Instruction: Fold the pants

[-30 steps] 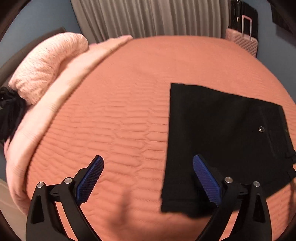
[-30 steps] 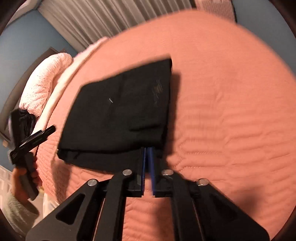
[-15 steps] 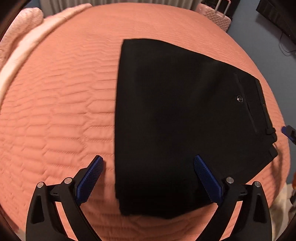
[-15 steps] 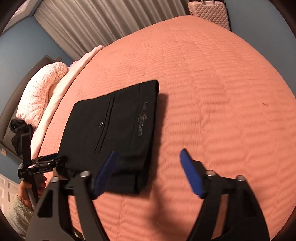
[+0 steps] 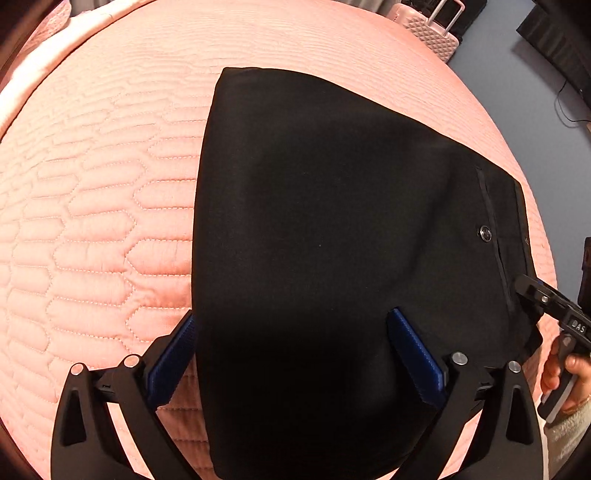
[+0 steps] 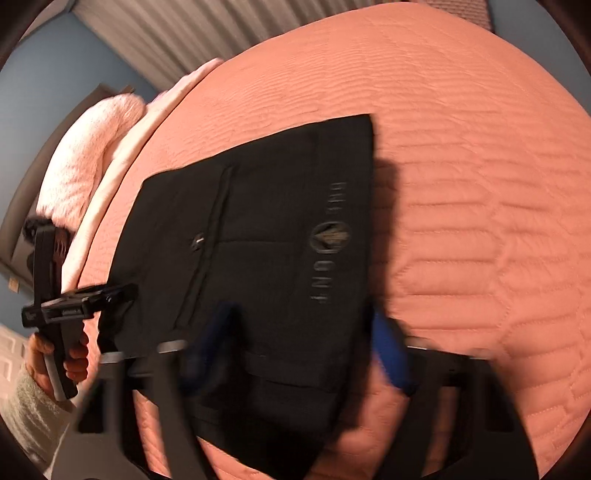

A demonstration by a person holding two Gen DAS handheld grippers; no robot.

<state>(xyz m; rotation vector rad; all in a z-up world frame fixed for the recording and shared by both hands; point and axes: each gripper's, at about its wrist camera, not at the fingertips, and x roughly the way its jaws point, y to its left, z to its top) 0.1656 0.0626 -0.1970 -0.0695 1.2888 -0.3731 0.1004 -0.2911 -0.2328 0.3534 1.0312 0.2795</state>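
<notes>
Black pants [image 5: 314,221], folded into a flat rectangle, lie on the coral quilted bedspread [image 5: 92,203]. My left gripper [image 5: 291,315] points steeply down over their near end. Its jaws are wide and closing, with one blue pad at the pants' left edge and the other above the cloth. In the right wrist view the pants [image 6: 266,240] show a pocket button and a printed logo. My right gripper [image 6: 301,314] is blurred and its jaws are closing, with the pants' near waistband corner between them, not pinched. Each gripper also appears at the edge of the other's view, held by a hand [image 5: 565,365].
Pale pink pillows [image 6: 85,162] and a folded blanket lie along the head of the bed. Grey curtains [image 6: 177,33] hang behind it. A pink suitcase [image 5: 432,29] stands past the far edge of the bed, near dark furniture [image 5: 554,40].
My left gripper has tipped down and moved over the pants, which now fill its gap. My right gripper let go of the pants' edge, opened wide, then narrowed around the corner.
</notes>
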